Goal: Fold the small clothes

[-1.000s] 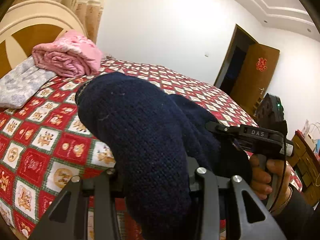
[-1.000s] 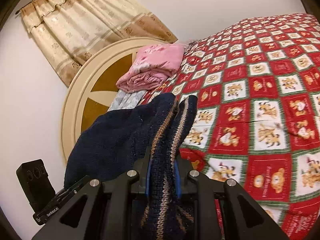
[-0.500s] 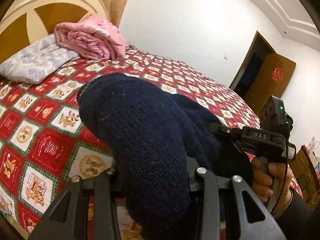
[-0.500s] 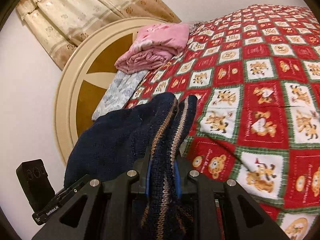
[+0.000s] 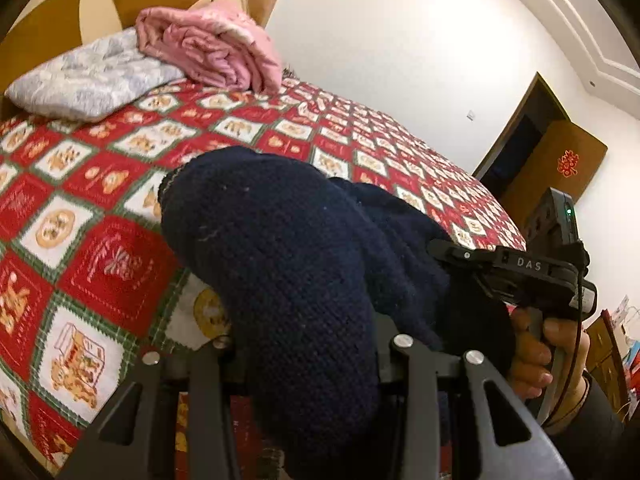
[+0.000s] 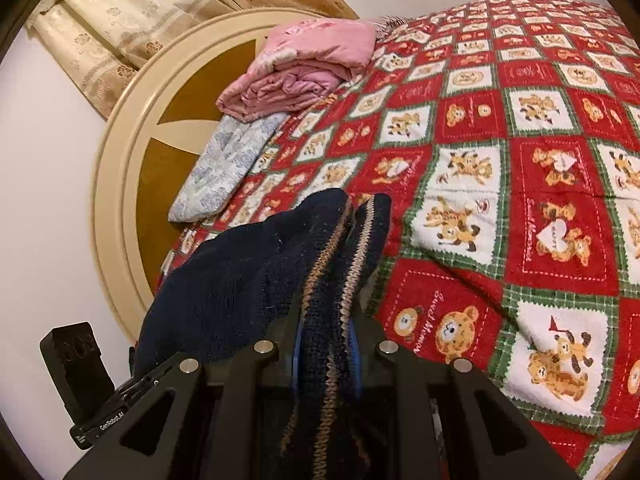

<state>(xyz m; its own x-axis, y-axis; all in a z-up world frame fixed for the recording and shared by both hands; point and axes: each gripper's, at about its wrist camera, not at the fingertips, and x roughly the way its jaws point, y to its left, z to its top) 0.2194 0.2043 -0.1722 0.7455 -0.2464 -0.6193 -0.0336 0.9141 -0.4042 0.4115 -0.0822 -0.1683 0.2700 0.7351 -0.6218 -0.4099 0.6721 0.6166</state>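
A dark navy knit garment [image 5: 288,264] hangs bunched between both grippers above the red patchwork bedspread [image 5: 100,240]. My left gripper [image 5: 308,344] is shut on a thick fold of it, and the cloth hides the fingertips. In the right wrist view, my right gripper [image 6: 328,320] is shut on the garment's tan-striped edge [image 6: 340,264], which stands up between the jaws. The rest of the garment [image 6: 232,280] stretches left towards the other gripper. A hand [image 5: 536,344] holds the right gripper's handle at the right of the left wrist view.
A folded pink blanket [image 5: 212,48] lies on a grey pillow [image 5: 88,80] by the round cream headboard [image 6: 120,152]. The bedspread [image 6: 520,200] stretches wide to the right. A brown door [image 5: 560,160] and a dresser [image 5: 604,356] stand beyond the bed.
Both grippers have sunk towards the bed and moved towards the headboard, still carrying the navy garment. The grip of each is unchanged.
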